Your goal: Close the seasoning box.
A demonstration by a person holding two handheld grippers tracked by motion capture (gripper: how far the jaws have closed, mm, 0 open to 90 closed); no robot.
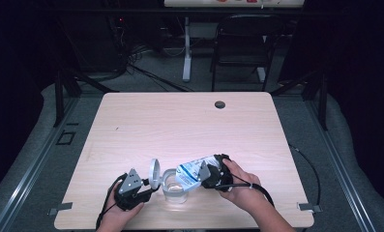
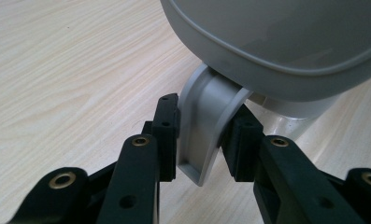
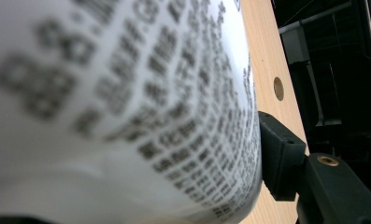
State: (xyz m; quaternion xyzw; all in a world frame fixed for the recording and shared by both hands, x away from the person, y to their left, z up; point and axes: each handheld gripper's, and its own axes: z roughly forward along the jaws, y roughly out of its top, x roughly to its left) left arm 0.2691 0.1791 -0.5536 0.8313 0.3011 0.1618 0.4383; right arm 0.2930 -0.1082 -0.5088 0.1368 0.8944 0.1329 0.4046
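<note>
Bench (image 1: 180, 121): pale wood-grain top with a round cable hole (image 1: 220, 104) near its far edge, right of centre. All the work sits close to the near edge, around the middle.

Container (image 1: 174, 187): a clear tub standing upright on the bench near the near edge, between the two hands. Its grey hinged lid (image 1: 154, 173) is flipped up and stands nearly on edge at the tub's left side.

Lid tab (image 2: 204, 126): a grey curved flap that sticks out below the lid's rim. In the left gripper view it lies between the two black jaws; the left pad touches it, and the right pad sits at its other side, with contact there too close to judge.

Left gripper (image 1: 148, 189): held in the person's left hand at the near edge, left of the tub, with a grey three-cornered plate on top. Jaws narrow, set about the lid tab.

Pouch (image 1: 193, 172): a white and blue soft packet with small dark print, tilted with its left end over the open tub. In the right gripper view its printed face (image 3: 127, 107) is blurred by nearness.

Right gripper (image 1: 205, 173): held in the person's right hand, right of the tub. Jaws clamped on the pouch; one black pad (image 3: 279, 158) presses its side.

Floor beyond the far edge: a dark folding chair (image 1: 245, 46) and a table leg (image 1: 186, 48).
</note>
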